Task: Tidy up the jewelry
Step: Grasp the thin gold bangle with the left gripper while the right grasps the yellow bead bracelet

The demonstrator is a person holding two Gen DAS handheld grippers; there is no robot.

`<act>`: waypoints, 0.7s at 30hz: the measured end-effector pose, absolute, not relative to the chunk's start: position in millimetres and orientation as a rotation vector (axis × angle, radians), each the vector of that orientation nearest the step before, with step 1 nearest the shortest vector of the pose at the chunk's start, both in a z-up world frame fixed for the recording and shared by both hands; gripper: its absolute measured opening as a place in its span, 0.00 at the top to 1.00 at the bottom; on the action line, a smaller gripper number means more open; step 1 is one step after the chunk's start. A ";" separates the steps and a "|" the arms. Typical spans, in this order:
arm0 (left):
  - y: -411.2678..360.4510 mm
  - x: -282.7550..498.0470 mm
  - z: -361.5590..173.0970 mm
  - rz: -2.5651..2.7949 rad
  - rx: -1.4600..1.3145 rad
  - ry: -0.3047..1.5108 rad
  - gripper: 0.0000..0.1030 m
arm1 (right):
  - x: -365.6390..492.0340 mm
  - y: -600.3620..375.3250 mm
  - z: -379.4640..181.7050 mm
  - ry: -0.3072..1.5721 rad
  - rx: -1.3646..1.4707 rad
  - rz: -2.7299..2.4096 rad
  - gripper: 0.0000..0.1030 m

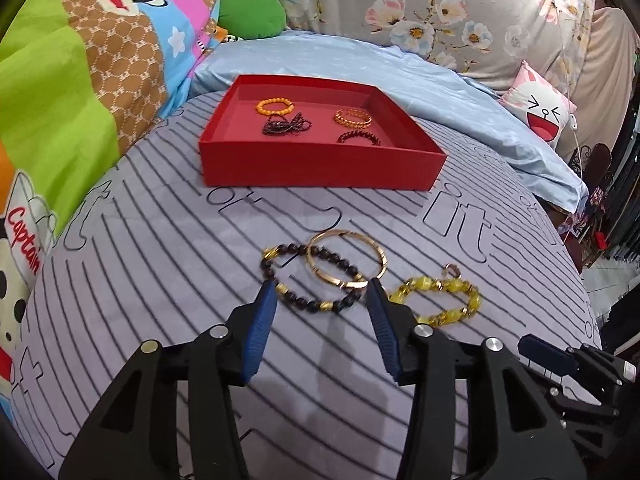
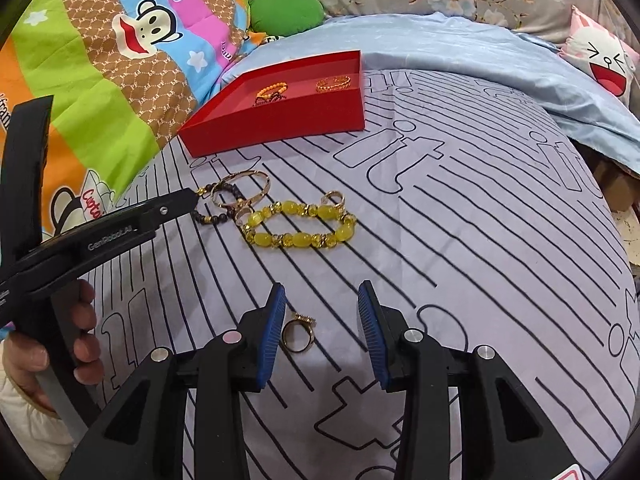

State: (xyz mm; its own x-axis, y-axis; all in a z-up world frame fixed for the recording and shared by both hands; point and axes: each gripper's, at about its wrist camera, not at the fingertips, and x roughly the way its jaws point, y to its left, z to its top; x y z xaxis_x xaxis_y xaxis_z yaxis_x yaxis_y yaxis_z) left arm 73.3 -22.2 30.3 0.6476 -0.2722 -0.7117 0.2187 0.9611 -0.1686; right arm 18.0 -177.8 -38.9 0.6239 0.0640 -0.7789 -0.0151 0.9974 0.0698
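Note:
On the striped bedsheet lie a dark bead bracelet (image 1: 298, 302), a gold bangle (image 1: 347, 233) overlapping it, and a yellow bead bracelet (image 1: 474, 300) with a small ring (image 1: 452, 269) beside it. My left gripper (image 1: 321, 286) is open, its blue fingertips on either side of the dark bracelet's near part, pads apart from it. A red box (image 1: 320, 168) farther back holds an orange bead bracelet (image 1: 274, 106), a gold band (image 1: 353, 117) and two dark pieces. My right gripper (image 2: 322, 286) is open over the sheet, with a gold ring (image 2: 298, 334) lying loose by its left finger.
A colourful cartoon quilt (image 2: 100, 92) rises at the left, a pale blue blanket (image 1: 400, 68) and a green cushion (image 1: 250, 14) behind the box. A pink cartoon pillow (image 1: 536, 108) sits back right. The bed's edge drops off at the right. A person's hand (image 2: 86, 320) holds the left gripper.

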 end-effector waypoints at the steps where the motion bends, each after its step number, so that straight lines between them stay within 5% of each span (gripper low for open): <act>1: -26.4 75.7 30.5 -0.279 -0.062 0.817 0.48 | 19.7 -179.7 -37.7 0.895 0.060 0.042 0.64; 21: -60.3 121.0 5.6 -0.225 0.004 0.852 0.43 | 65.3 -191.0 -36.1 0.892 0.087 0.030 0.63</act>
State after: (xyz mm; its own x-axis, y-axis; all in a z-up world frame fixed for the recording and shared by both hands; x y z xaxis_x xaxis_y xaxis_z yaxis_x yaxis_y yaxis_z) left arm 121.0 -60.3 5.6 0.6360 -0.1951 -0.7466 0.1986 0.9763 -0.0860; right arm 65.3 -191.0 -36.1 0.6276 0.0622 -0.7761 0.0107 0.9960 0.0884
